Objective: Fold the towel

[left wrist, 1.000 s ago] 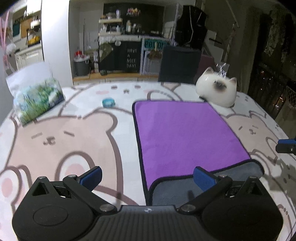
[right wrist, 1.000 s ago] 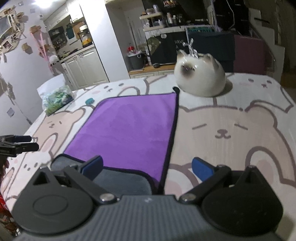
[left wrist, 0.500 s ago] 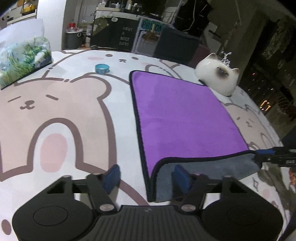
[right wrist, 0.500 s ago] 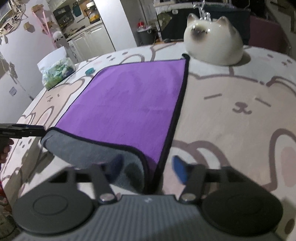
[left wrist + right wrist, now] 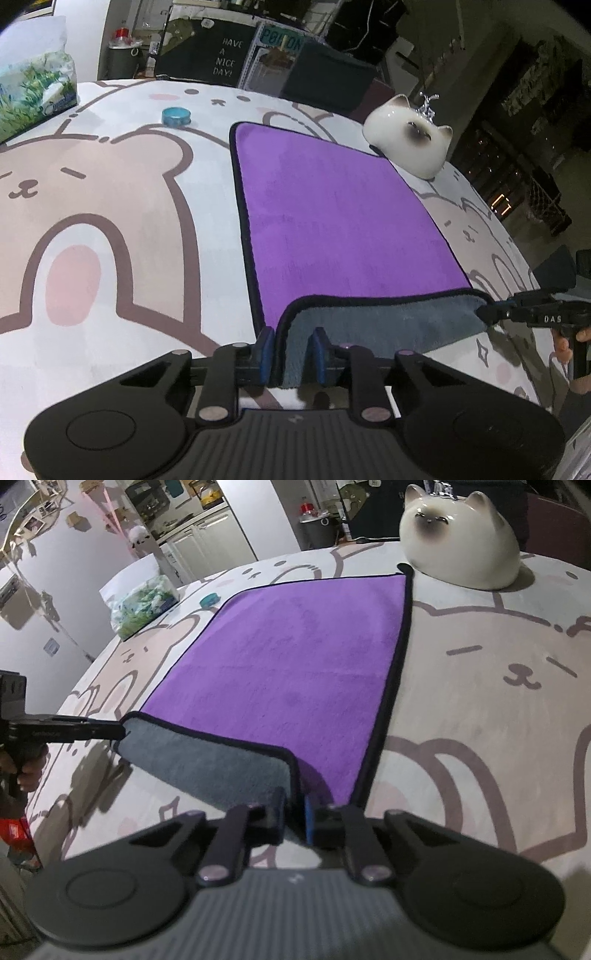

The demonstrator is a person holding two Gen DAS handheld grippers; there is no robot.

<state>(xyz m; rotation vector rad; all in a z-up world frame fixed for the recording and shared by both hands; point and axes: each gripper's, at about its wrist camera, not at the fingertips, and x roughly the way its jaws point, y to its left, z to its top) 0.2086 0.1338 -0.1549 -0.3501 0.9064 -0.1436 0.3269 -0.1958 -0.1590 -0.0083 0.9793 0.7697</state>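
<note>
1. Your left hand-held gripper (image 5: pixel 291 352) is clamped on the near-left corner of the towel (image 5: pixel 332 210); your right hand-held gripper (image 5: pixel 293 819) is clamped on the near-right corner.
2. That purple towel lies flat on the bear-print desk (image 5: pixel 110 192), its near edge lifted and curled back to show the grey underside (image 5: pixel 207 764).
3. It looks soft, light and limp, so judge that it will sag between the corners; keep your hold right at the bound edge.
4. Only the left view shows the right gripper pinching side-on; only the right view shows the towel's far corner just beside the ceramic cat (image 5: pixel 458 542).
5. A blue cap (image 5: pixel 176 116) and tissue pack (image 5: pixel 35 92) sit well apart, leftward.
</note>
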